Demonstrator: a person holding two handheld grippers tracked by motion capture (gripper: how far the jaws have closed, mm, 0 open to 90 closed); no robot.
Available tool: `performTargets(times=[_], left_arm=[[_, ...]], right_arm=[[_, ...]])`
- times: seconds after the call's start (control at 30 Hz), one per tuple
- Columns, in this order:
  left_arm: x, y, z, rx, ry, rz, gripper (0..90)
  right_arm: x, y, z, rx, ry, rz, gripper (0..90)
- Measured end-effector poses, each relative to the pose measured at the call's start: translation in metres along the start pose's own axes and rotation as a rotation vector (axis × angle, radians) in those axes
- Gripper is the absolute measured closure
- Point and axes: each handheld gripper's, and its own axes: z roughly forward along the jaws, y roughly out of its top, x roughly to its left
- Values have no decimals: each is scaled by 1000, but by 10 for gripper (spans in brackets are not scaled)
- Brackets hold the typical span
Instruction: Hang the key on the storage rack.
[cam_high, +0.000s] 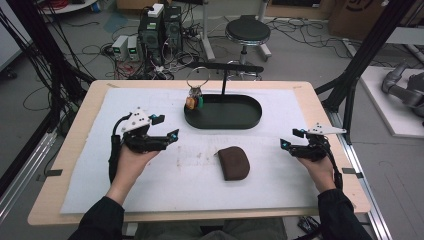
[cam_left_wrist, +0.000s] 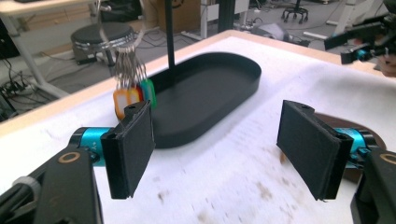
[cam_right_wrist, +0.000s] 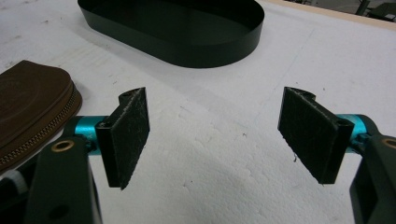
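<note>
My left gripper (cam_high: 172, 134) gapes wide, nothing between its pads, near the table's left edge. My right gripper (cam_high: 286, 140) is open too, empty, by the right edge. Key bunch (cam_high: 194, 100) with orange, red and green tags hangs on the stand's hook over the black tray's (cam_high: 250, 117) left end, toward the far edge. Brown zip pouch (cam_high: 234, 162) lies mid-table, nearer me. No readable writing.

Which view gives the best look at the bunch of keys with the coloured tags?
The left gripper view: the key bunch hangs close and large, rings and orange, red and green tags distinct, beside the black tray. The high view shows it small at the tray's left end.
</note>
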Motion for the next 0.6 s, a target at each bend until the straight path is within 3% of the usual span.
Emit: performTargets(times=[0.37, 0.6], left_arm=[[0, -32, -16, -38, -10, -18, 243], [5, -39, -16, -51, -17, -18, 235]], right_arm=[[-1, 0, 0, 0, -6, 1, 254], [-3, 0, 1, -5, -9, 8, 253]])
